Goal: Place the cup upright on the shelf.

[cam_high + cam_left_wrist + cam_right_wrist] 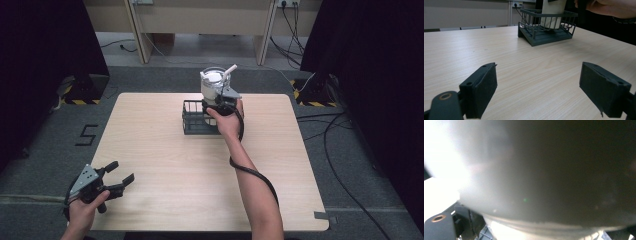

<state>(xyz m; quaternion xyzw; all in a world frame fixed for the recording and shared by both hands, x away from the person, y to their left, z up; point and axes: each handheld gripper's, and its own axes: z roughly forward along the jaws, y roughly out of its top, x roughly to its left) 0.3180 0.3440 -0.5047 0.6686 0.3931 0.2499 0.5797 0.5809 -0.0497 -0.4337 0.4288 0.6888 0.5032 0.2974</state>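
Cup point(214, 85) blurs right gripper view; right tongs point(220, 102) grip unclear.

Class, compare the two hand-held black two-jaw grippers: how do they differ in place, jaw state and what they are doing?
The left gripper sits at the near left corner of the light wooden table; the right gripper is at the far side, at the dark wire basket. The left one's jaws stand wide open on nothing; the right one is pressed against the white cylindrical container, its jaws hidden. Both are black, each held in a hand.

text: "5" point(87, 135) – black mark – on grey floor, left of table
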